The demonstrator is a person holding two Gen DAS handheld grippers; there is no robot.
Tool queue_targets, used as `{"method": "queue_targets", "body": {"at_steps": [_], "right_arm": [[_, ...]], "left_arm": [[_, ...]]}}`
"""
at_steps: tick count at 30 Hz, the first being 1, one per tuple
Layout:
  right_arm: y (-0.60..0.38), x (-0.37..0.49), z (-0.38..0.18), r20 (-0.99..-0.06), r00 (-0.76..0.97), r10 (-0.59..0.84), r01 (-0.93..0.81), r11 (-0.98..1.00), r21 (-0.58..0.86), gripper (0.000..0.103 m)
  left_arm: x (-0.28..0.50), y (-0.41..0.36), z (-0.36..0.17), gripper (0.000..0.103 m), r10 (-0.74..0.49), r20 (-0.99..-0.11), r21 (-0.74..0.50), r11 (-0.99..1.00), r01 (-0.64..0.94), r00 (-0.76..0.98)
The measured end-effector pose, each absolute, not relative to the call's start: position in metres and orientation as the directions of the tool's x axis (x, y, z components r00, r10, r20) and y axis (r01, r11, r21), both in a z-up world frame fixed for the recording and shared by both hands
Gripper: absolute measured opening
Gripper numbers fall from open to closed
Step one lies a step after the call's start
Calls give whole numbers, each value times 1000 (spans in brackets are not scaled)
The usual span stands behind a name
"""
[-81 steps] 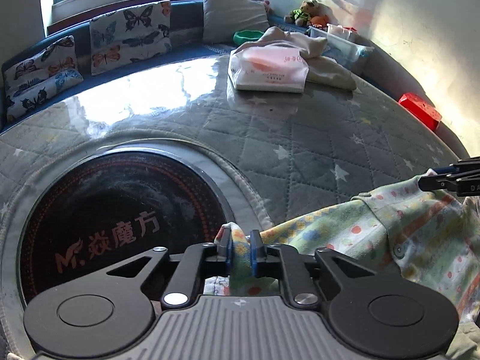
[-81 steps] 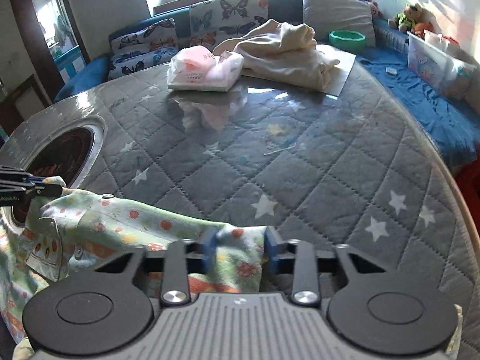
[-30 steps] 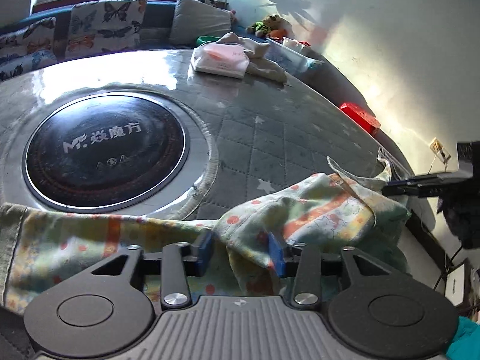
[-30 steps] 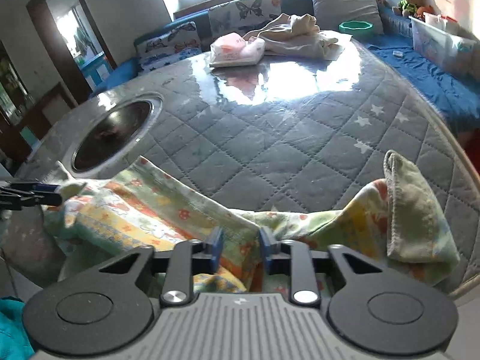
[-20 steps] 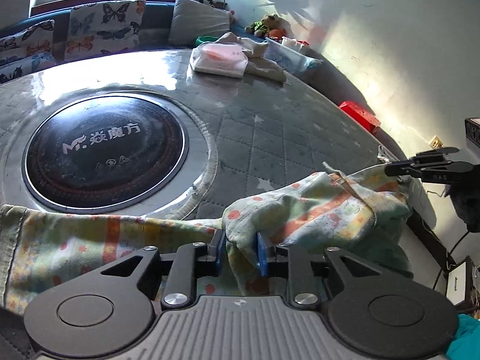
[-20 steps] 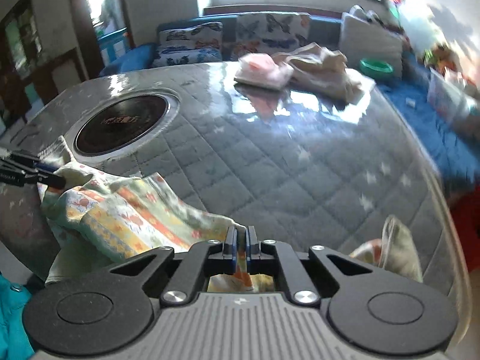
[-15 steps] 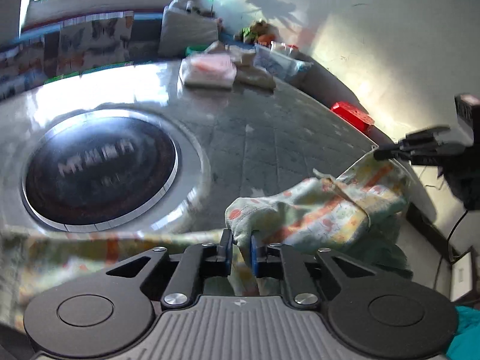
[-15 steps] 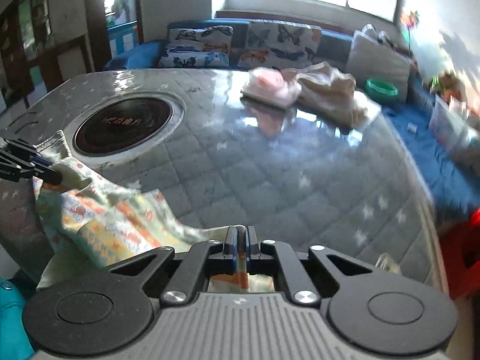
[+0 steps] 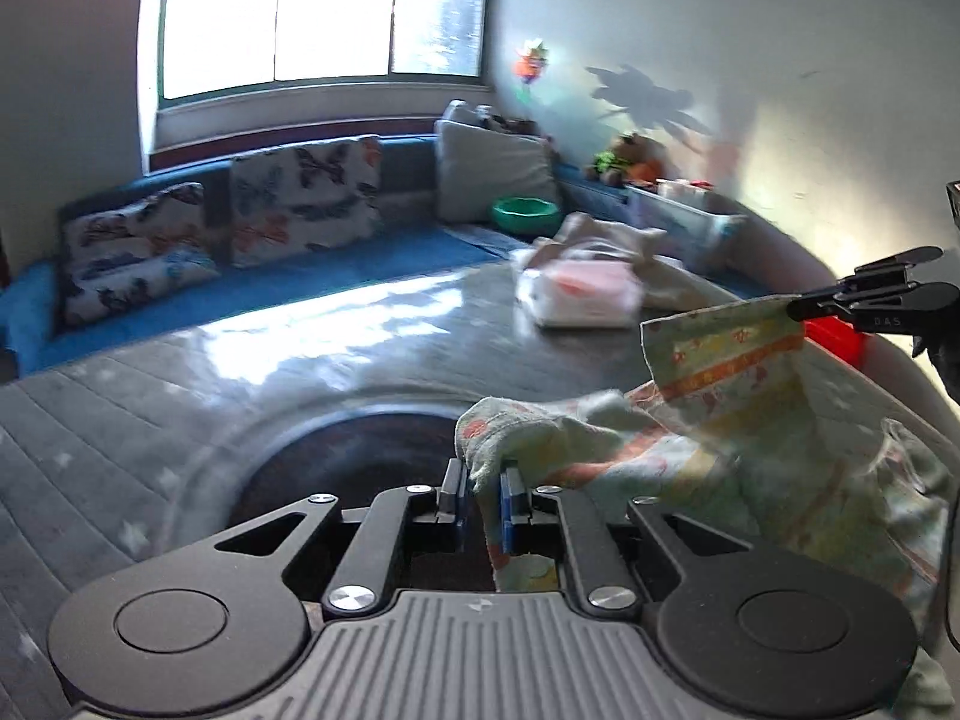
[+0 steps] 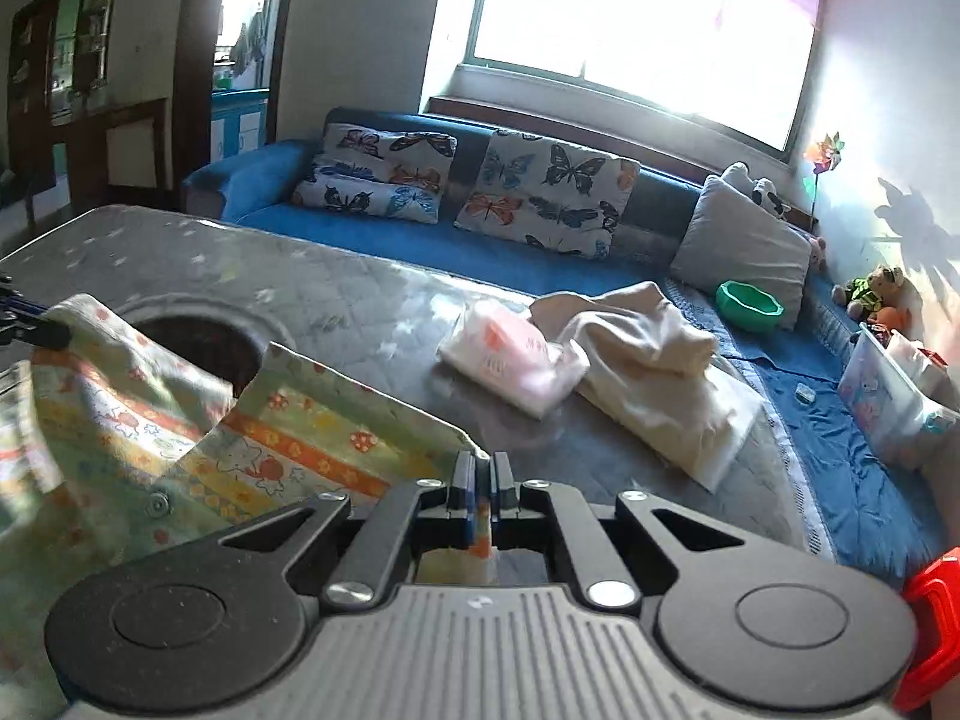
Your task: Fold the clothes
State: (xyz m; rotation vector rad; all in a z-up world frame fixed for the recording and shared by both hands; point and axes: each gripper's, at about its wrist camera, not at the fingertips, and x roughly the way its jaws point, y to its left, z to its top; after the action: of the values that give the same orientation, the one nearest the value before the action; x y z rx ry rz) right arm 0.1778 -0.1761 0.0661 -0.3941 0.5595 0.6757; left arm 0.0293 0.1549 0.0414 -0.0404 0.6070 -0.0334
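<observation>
A pale green baby garment with orange stripes and small prints hangs lifted above the quilted grey table. My left gripper is shut on a bunched corner of it. My right gripper is shut on another edge of the same garment, which stretches away to the left. In the left wrist view the right gripper shows at the far right, pinching the raised corner. In the right wrist view the left gripper shows at the left edge, holding the other end.
A dark round inset lies in the table under the cloth. A pink-and-white packet and a cream folded cloth lie at the table's far side. Behind are a blue sofa with butterfly cushions, a green bowl, and a red box.
Both grippers closed on the garment and rose, lifting it off the table. The views tilted up toward the window and sofa, and the cloth now hangs stretched between the two grippers.
</observation>
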Motion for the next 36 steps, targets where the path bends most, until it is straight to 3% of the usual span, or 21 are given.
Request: {"method": "queue_targets", "body": {"at_steps": [10, 17, 21, 23, 28, 30, 36], "right_arm": [[-74, 252, 13, -644, 581, 498, -701, 708, -85, 3], [-9, 282, -8, -649, 562, 513, -704, 709, -49, 4], [13, 290, -17, -684, 560, 468, -699, 709, -87, 10], [14, 282, -16, -677, 563, 474, -714, 691, -111, 14], [16, 258, -14, -696, 476, 538, -795, 601, -79, 21], [22, 249, -19, -718, 416, 558, -829, 557, -48, 32], [40, 228, -35, -742, 367, 561, -862, 504, -45, 39]], "left_arm": [[71, 223, 2, 11, 139, -648, 45, 989, -144, 749], [79, 264, -3, 12, 248, -642, 110, 966, -234, 726], [92, 278, -12, 17, 277, -666, 131, 957, -258, 692], [97, 281, -17, 24, 297, -674, 147, 951, -271, 676], [99, 280, -17, 24, 335, -655, 146, 936, -321, 677], [95, 278, -14, 24, 325, -649, 128, 938, -323, 688], [63, 280, -3, 25, 273, -668, 41, 943, -332, 693]]}}
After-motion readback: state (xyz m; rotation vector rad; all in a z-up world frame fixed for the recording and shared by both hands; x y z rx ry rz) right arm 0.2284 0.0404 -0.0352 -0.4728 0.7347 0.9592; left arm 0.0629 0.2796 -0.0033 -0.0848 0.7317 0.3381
